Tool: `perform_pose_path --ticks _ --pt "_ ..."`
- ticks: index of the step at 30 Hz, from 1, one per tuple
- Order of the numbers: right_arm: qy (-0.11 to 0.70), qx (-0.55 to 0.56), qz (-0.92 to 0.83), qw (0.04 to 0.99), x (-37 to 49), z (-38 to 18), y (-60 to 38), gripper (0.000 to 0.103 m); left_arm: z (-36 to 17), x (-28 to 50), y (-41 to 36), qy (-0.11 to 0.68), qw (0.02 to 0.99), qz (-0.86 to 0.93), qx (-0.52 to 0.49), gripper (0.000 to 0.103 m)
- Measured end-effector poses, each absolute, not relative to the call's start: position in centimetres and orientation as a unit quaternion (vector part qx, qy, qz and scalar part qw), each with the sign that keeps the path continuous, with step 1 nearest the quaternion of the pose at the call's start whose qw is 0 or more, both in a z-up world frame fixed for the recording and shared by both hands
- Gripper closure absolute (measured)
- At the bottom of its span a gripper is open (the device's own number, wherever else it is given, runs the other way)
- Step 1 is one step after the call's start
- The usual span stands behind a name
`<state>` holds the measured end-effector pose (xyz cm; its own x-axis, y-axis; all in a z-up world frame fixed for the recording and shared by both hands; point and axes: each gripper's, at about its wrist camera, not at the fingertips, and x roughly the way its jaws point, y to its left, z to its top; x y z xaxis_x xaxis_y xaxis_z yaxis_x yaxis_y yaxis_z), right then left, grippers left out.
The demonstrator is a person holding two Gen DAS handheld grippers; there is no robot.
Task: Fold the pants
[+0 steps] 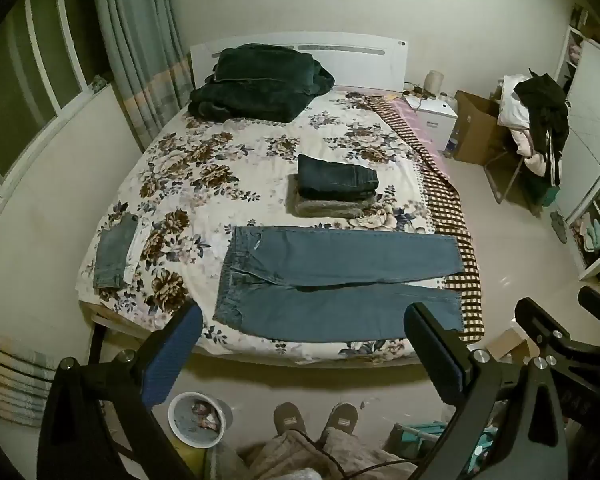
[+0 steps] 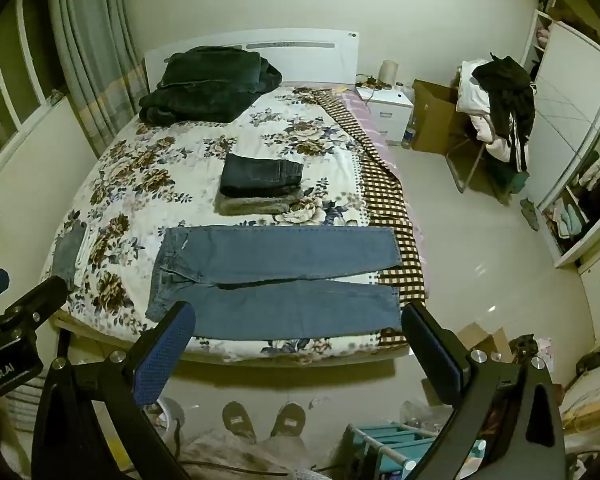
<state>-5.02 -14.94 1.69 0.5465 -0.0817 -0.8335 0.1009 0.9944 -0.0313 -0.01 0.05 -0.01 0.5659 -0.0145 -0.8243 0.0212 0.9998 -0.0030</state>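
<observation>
**Jeans lie crosswise ahead of both hand-held grippers, waist to my left**

I stand at the foot of the bed [image 1: 112,184] with both tools raised and tilted down toward it. My left hand-held gripper [image 1: 304,332] has its jaws spread wide with nothing between them, and my right hand-held gripper [image 2: 296,332] is just as wide and just as empty. Neither touches any cloth.

The blue jeans [image 1: 332,280] are spread flat on the flowered cover, ahead of and below both tools, near the bed's closest edge. Their long axis runs across my line of sight, not away from me: the waistband [image 1: 230,276] lies toward my left, the leg cuffs [image 1: 454,280] toward my right, where they reach the checked blanket [image 1: 440,184] along the bed's side. The two legs lie side by side, one nearer me and one farther, with a dark seam of shadow between them.

So the split is plain, as I judge it: my left tool is the nearer one to the waist end, my right tool the nearer one to the cuffs. In the right wrist view the near leg's hem [image 2: 392,308] sits just beyond the right-hand finger, while the waist corner sits beyond the left-hand one.

Farther ahead, past the jeans, a stack of folded dark pants [image 1: 336,188] rests mid-bed, well apart from my tools. A small folded denim piece [image 1: 114,252] lies off to my left. The folding of this pair looks not yet begun.
</observation>
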Motion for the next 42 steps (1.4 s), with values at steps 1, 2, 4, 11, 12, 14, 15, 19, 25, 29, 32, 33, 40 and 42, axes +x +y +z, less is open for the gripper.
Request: perform_pose_path --ticks 1,2,4,11,12,14,15,19,25,29,32,33,40,42 --pt "0.473 0.01 -0.051 0.88 -5.01 1.68 -14.92 0.0 0.0 0.0 0.03 0.466 0.885 -0.008 0.007 0.0" --pt "0.472 0.013 -0.05 0.88 -5.01 1.67 -14.97 0.0 0.0 -0.01 0.01 0.466 0.885 -0.007 0.009 0.0" --pt "0.47 0.01 -0.052 0.881 -5.03 1.68 -14.93 0.0 -0.01 -0.01 -0.01 0.466 0.885 -0.007 0.009 0.0" --pt "0.47 0.008 -0.053 0.881 -5.03 1.68 -14.91 0.0 0.0 -0.03 -0.01 0.467 0.884 -0.008 0.008 0.0" --pt "0.471 0.009 -0.052 0.881 -5.03 1.68 -14.92 0.0 -0.01 0.0 0.01 0.468 0.884 -0.009 0.007 0.0" --pt "0.47 0.009 -0.052 0.881 -5.04 1.69 -14.93 0.0 0.0 0.0 0.02 0.468 0.884 -0.008 0.007 0.0" --pt "0.47 0.009 -0.053 0.881 -5.03 1.68 -14.93 0.0 0.01 0.0 0.02 0.468 0.884 -0.009 0.007 0.0" --pt "0.471 0.008 -0.053 0.881 -5.0 1.66 -14.89 0.0 0.0 0.0 0.02 0.468 0.884 -0.009 0.007 0.0" --pt "0.47 0.008 -0.052 0.881 -4.91 1.74 -14.72 0.0 -0.01 0.02 0.03 0.469 0.883 -0.009 0.006 0.0" --pt "0.469 0.009 -0.053 0.881 -4.92 1.8 -14.64 0.0 0.03 0.02 0.0 0.468 0.884 -0.008 0.005 0.0" --pt "0.469 0.009 -0.052 0.881 -5.34 1.79 -14.01 0.0 0.01 0.03 0.02 0.468 0.884 -0.009 0.005 0.0" --pt "0.469 0.009 -0.052 0.882 -5.36 1.73 -14.05 0.0 0.01 0.02 0.03 0.468 0.884 -0.009 0.005 0.0" --pt "0.468 0.008 -0.052 0.882 -5.56 1.42 -14.52 0.0 0.0 0.01 0.03 0.467 0.884 -0.009 0.005 0.0" --pt "0.469 0.01 -0.051 0.882 -5.61 1.39 -14.55 0.0 0.0 0.0 0.04 0.467 0.884 -0.01 0.004 0.0"
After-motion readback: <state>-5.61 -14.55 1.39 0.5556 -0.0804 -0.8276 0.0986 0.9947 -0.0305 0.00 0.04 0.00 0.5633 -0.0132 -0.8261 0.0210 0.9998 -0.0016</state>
